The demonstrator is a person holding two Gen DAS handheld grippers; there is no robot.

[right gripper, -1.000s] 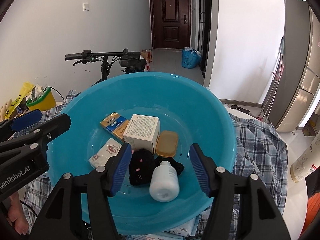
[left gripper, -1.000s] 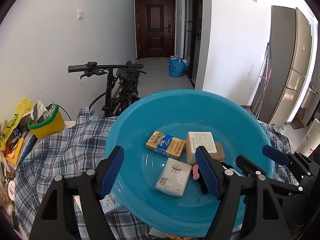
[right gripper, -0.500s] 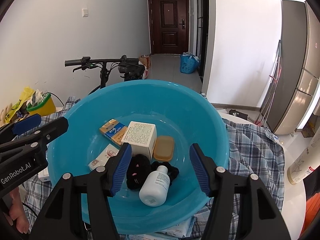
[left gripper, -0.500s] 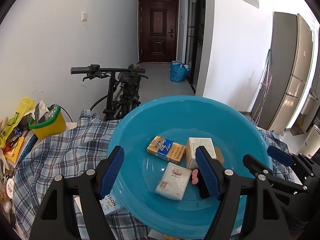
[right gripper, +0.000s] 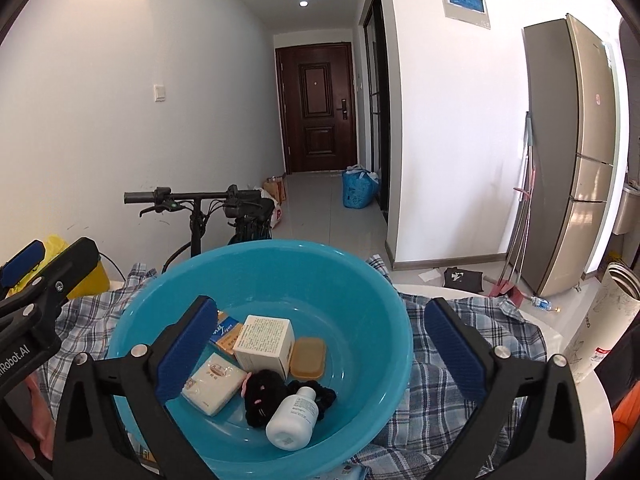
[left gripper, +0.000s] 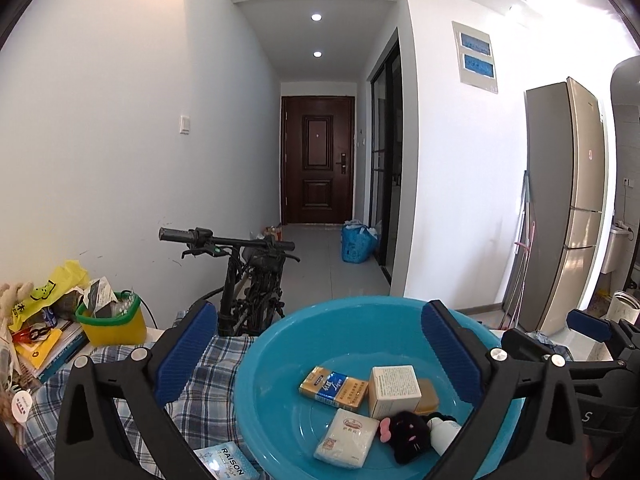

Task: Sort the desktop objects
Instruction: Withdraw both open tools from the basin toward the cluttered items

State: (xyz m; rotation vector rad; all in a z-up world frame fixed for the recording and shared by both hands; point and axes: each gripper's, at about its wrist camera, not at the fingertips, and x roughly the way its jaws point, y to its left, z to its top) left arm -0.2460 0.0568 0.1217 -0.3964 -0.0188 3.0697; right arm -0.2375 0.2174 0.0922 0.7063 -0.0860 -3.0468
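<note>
Apparently all items in basin point(right gripper: 360, 280)

Both wrist views look forward and slightly down, close above the basin point(left gripper: 280, 360) on the table, toward a far door point(right gripper: 316, 108) (the right view sits further right); they share both.

The basin point(right gripper: 256, 268) sits on a checked cloth point(right gripper: 472, 340) spread over the bench. In it, a box point(right gripper: 264, 340) stands at the middle, a packet point(right gripper: 226, 330) to its left, a tissue pack point(right gripper: 212, 384) nearer, and a bottle point(right gripper: 294, 420) nearest. A bin point(left gripper: 112, 326) stands at the bench's far left edge, a bicycle point(left gripper: 248, 280) behind the bench.
</note>
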